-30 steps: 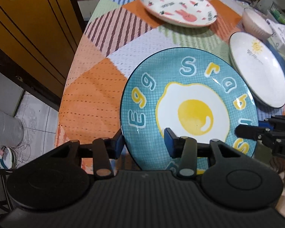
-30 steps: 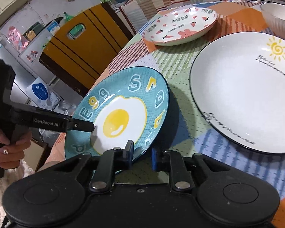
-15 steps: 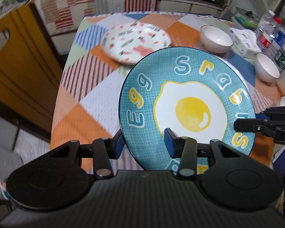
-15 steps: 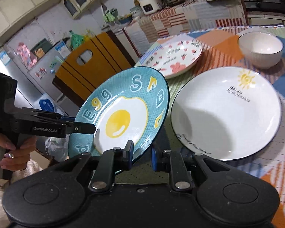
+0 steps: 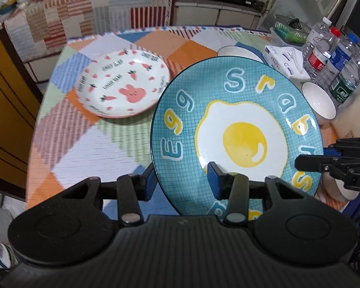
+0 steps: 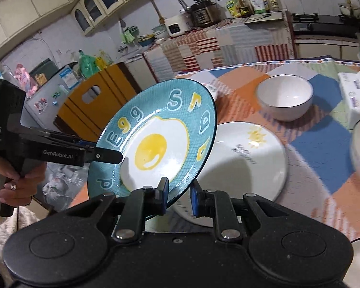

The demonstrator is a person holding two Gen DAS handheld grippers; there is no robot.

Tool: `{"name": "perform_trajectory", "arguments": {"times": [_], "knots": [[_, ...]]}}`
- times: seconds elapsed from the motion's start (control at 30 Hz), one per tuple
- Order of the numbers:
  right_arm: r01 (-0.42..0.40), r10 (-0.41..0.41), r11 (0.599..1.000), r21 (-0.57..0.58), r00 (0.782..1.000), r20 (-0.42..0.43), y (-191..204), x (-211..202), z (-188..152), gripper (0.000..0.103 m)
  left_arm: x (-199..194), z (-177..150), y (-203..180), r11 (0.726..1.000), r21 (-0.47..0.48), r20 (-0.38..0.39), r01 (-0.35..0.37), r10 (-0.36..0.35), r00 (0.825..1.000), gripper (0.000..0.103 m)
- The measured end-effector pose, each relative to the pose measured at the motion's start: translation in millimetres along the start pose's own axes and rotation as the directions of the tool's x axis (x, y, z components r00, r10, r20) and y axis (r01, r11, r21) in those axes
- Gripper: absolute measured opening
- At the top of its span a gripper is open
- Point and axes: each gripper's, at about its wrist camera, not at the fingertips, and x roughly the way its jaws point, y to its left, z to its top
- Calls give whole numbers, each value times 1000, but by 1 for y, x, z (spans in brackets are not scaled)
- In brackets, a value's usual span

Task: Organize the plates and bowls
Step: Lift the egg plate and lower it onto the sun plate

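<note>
Left of the left gripper (image 5: 181, 177) there's a yellow cabinet (image 5: 2, 100), then the patchwork tablecloth (image 5: 103, 148) running out ahead of the jaws. Both grippers pinch the blue egg plate (image 5: 237, 134), tilted up off the table: the left gripper's jaws sit either side of its near rim, and the right gripper (image 6: 177, 195) clamps the rim edge-on too. Ahead and left of the left jaws lies the bunny plate (image 5: 123, 84). Past the right jaws, partly under the blue one, is the white sun plate (image 6: 247, 158), with a white bowl (image 6: 285, 97) beyond it. Further right of the jaws: tissue pack (image 5: 285, 58), water bottles (image 5: 333, 57). Behind everything, a counter (image 6: 228, 40) draped in the same patchwork, rice cooker (image 6: 202, 12), cream cupboards (image 6: 60, 7) up top.
</note>
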Motion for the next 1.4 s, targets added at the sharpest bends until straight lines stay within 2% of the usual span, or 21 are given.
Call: {"name": "perform_trajectory", "arguments": {"times": [0.23,0.47,0.83,0.97,1.1,1.2,1.4], "knots": [[33,-31,998,51,999,-35,-33,9,6,24,51,9,-2,996,-75,-51,49,-52,997,43],[62,-54,995,84,994,-98,-57,28,-3,24,84,9,-6,995,-91,-105,35,-45,993,43],[111,-84,983,144,980,-179,-60,40,-7,23,91,15,-16,999,-30,-139,-27,22,990,43],[126,-92,978,169,976,-195,-61,43,-5,23,95,15,-15,998,-42,-156,-37,30,987,43],[174,-139,973,153,967,-215,-55,48,-1,23,104,13,-10,996,-80,-199,-25,8,980,43],[244,-217,965,96,949,-229,-43,51,4,23,106,11,-3,993,-116,-201,10,-34,979,42],[299,-278,953,52,928,-247,-39,53,9,24,105,10,-11,998,-68,-205,-4,-10,979,42]]}}
